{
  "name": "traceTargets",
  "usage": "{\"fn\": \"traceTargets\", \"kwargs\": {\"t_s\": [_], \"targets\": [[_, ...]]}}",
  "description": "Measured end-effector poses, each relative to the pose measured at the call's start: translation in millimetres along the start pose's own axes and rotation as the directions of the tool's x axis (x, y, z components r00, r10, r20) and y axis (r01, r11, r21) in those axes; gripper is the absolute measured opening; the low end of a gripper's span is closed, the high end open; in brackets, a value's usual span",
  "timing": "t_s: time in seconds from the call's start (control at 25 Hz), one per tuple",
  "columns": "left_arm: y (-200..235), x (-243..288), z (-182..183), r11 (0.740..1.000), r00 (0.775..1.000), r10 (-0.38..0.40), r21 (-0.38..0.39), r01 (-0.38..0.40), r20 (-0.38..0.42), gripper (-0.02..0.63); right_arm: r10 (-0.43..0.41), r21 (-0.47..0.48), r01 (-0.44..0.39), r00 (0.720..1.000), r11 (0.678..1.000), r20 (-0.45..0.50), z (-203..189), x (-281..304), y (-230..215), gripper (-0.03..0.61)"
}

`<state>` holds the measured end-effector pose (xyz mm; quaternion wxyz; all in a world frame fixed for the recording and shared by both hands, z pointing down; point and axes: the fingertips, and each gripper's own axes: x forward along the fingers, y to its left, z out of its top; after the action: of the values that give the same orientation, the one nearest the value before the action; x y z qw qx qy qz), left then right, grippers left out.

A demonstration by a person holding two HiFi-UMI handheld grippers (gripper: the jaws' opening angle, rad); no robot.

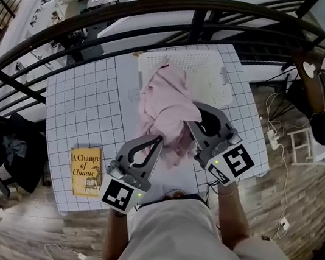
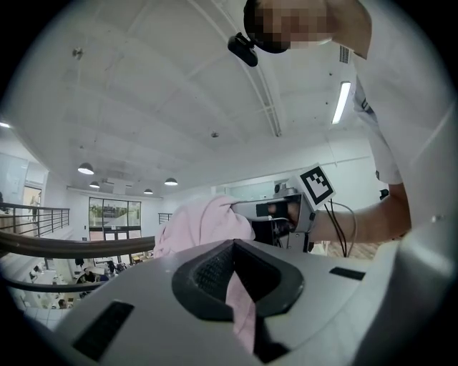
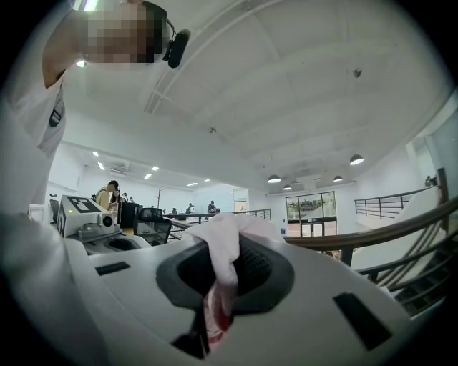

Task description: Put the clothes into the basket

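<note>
A pink garment (image 1: 165, 105) hangs bunched above the gridded table (image 1: 86, 104), held up by both grippers, its far edge over the near rim of the white perforated basket (image 1: 206, 72). My left gripper (image 1: 159, 139) is shut on the garment's near lower part; in the left gripper view a strip of pink cloth (image 2: 240, 307) is pinched between the jaws. My right gripper (image 1: 190, 123) is shut on the garment's right side; in the right gripper view the cloth (image 3: 223, 268) drapes out of its jaws. Each gripper view shows the other gripper beside it.
A yellow book (image 1: 84, 171) lies near the table's front left corner. A dark curved railing (image 1: 170, 10) runs behind the table. A black chair (image 1: 14, 148) stands at the left, and cables and a small white stool (image 1: 301, 143) are on the wooden floor at the right.
</note>
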<state>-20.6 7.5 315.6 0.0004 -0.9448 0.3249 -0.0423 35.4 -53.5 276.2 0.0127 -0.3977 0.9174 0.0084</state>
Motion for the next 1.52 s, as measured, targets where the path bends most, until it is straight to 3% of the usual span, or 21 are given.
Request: {"fn": "traceTargets", "kwargs": {"t_s": [0.36, 1.0, 1.52], "targets": [[14, 28, 7, 1.0, 1.0, -0.008, -0.001, 0.008, -0.01, 0.003, -0.036, -0.014, 0.036, 0.999, 0.999, 0.013, 16, 12, -40, 0.043], [46, 84, 3, 1.0, 0.999, -0.014, -0.004, 0.014, -0.041, 0.003, -0.042, 0.015, 0.042, 0.999, 0.999, 0.002, 9, 41, -101, 0.043], [69, 123, -21, 0.999, 0.997, -0.028, -0.029, 0.026, -0.077, 0.003, -0.052, 0.058, 0.056, 0.996, 0.997, -0.077, -36, 61, -139, 0.044]]}}
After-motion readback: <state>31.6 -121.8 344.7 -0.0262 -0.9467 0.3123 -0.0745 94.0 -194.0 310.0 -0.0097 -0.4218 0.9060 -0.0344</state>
